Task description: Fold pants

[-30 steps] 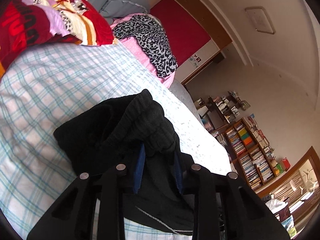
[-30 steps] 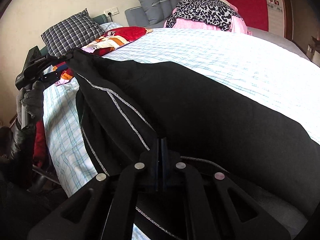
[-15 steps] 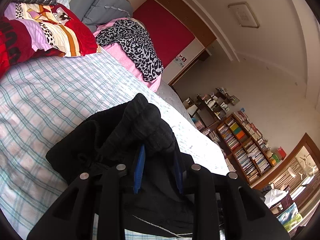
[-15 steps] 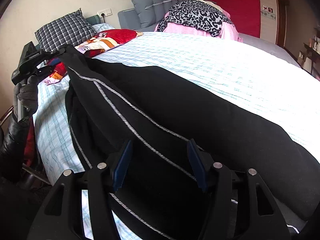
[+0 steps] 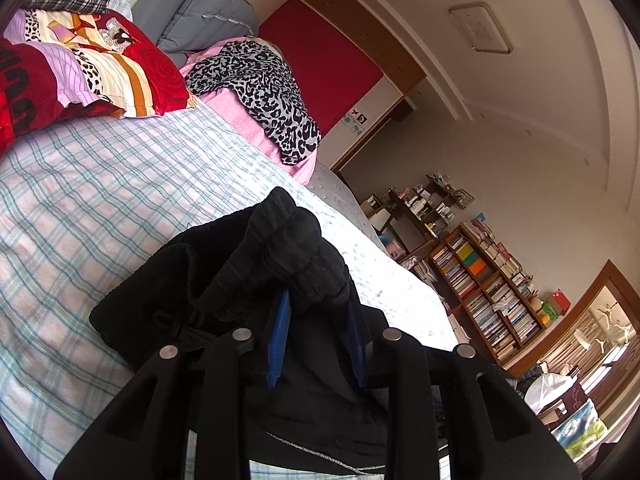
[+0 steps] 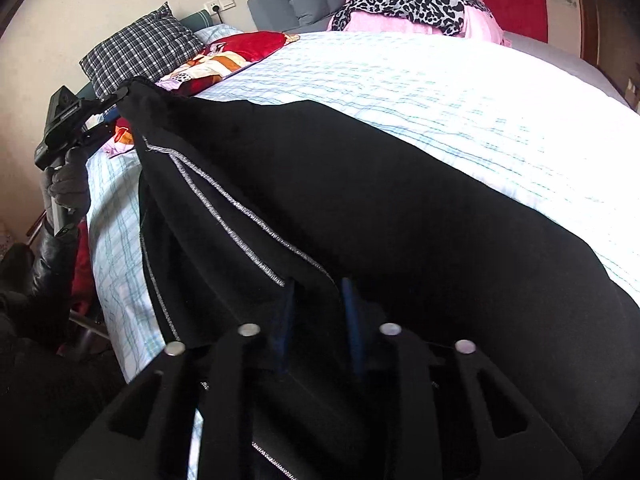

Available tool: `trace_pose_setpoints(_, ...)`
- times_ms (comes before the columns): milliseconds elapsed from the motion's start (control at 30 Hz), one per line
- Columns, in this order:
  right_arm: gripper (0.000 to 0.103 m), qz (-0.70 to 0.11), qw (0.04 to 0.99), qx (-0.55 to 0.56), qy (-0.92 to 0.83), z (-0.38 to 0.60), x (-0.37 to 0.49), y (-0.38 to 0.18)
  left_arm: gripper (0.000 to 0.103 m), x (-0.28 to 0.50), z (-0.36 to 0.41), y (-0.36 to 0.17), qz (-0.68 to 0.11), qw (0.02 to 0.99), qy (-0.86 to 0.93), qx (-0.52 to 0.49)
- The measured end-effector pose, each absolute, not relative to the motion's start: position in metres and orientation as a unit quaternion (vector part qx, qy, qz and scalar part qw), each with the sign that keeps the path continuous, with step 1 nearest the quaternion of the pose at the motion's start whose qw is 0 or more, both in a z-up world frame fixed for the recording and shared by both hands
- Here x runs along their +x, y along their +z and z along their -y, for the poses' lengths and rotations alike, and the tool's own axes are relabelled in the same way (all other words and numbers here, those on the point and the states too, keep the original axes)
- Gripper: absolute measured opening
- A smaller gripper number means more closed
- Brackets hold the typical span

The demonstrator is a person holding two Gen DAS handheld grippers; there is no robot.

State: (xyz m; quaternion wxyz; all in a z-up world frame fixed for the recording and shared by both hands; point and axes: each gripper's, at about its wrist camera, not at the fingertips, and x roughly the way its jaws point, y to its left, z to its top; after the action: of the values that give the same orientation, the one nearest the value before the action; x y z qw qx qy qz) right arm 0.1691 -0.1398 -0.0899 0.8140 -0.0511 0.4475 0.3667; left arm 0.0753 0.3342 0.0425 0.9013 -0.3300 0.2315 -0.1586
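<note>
Black pants [image 6: 360, 200] spread on the checked bed [image 6: 460, 92]

Left gripper [image 5: 316, 320] clamps the bunched waistband; right gripper [image 6: 316, 308], jaws just closing, pinches a fold of fabric near the bed's edge.

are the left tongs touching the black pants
Touching. The left wrist view shows the left tongs clamped on the bunched waistband of the black pants.

Two close wrist views, bed [image 5: 100, 184] shared
</note>
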Motion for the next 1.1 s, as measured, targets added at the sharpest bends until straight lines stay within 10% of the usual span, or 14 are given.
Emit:
trace_pose_setpoints(433,0.006,-0.428,0.812,-0.101,0.385,0.134,0.103,-0.094,0.033,0.034,-0.353,-0.017,-0.298,0.888,-0.103,-0.335)
trace_pose_setpoints(767,0.037,-0.409,0.817,-0.09,0.396,0.132,0.087,-0.087,0.061,0.027,-0.34,-0.015,-0.336,0.91,-0.004,-0.245)
trace_pose_setpoints(1100,0.038,-0.398,0.829,0.022,0.392,0.119,0.115,-0.08,0.062,0.007,-0.285,0.035,-0.274,0.948,0.025,-0.161)
